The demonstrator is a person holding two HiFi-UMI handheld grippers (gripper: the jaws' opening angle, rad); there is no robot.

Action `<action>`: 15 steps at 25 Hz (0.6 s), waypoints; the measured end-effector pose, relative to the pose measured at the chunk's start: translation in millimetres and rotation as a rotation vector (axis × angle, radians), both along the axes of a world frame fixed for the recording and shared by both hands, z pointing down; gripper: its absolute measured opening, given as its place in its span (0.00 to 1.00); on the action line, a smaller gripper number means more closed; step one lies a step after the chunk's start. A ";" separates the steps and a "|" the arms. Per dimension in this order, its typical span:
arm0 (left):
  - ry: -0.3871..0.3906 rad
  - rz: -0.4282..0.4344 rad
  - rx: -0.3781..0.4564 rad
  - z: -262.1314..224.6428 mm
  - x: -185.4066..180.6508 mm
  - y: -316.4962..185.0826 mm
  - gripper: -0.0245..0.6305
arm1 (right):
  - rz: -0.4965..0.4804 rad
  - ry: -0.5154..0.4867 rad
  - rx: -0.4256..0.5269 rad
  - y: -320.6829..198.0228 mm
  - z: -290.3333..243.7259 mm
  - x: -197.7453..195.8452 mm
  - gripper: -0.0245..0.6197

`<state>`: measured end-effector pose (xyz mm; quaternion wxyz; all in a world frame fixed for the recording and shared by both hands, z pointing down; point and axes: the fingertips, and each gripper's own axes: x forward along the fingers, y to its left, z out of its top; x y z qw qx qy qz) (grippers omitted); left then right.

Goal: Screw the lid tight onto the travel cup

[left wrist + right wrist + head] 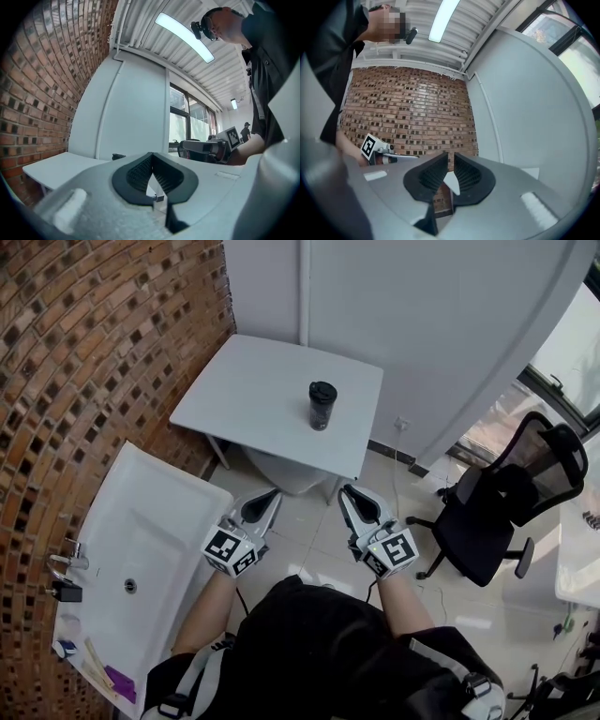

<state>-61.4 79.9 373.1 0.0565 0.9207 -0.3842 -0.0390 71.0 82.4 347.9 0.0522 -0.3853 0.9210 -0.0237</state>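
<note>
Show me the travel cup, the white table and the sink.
travel cup [321, 413]: head view, on its dark body.
white table [248, 390]: head view, on the bare top.
sink [155, 521]: head view, on the bare white basin.

An office-style workroom with a wash corner

A curved brick wall [84, 343] runs from 9 to 11 o'clock, with a white washbasin [159, 521] and tap [66, 559] at 8. A white bench [253, 399] stands at 12, a black swivel office chair [497, 521] at 3 and a window [562, 362] at 2, over a pale tiled floor [319, 540].
</note>
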 end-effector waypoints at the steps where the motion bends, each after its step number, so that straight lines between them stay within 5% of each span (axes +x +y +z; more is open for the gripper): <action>1: -0.005 -0.008 -0.001 1.2 -0.1 2.4 0.04 | 0.004 0.017 -0.004 0.1 4.4 1.3 0.10; 15: 0.038 -0.009 -0.007 1.2 10.4 7.3 0.04 | -0.007 0.097 0.014 4.4 5.0 12.1 0.05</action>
